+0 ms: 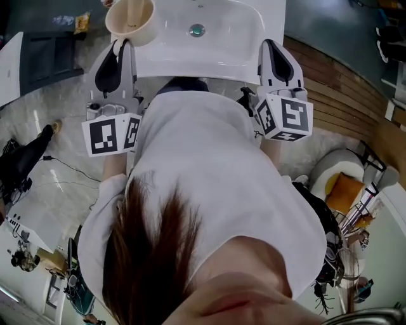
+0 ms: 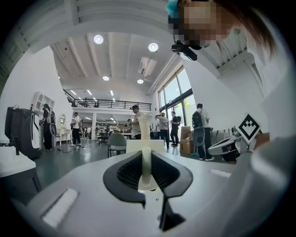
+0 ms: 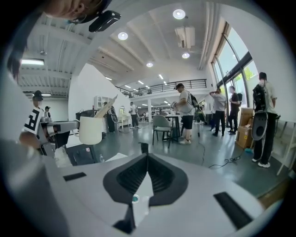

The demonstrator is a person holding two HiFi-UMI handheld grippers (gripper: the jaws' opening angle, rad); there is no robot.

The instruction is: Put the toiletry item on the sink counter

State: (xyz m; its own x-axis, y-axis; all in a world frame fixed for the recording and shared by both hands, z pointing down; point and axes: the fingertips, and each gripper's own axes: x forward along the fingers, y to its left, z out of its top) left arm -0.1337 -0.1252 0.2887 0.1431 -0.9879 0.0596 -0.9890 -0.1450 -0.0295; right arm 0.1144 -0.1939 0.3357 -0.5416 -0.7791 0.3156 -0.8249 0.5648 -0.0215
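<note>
Sink bench [image 1: 222, 54] close ahead: left tongs [image 2: 146, 155] pinched cream cup [image 1: 130, 22] at its corner, release pending; right tongs [image 3: 147, 156] pressed together, empty.

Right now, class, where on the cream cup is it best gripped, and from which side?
By the thin flat piece on the cream cup's near side, coming level from the person's side, as the left gripper does: it fits between the jaws and keeps the cup upright.
</note>
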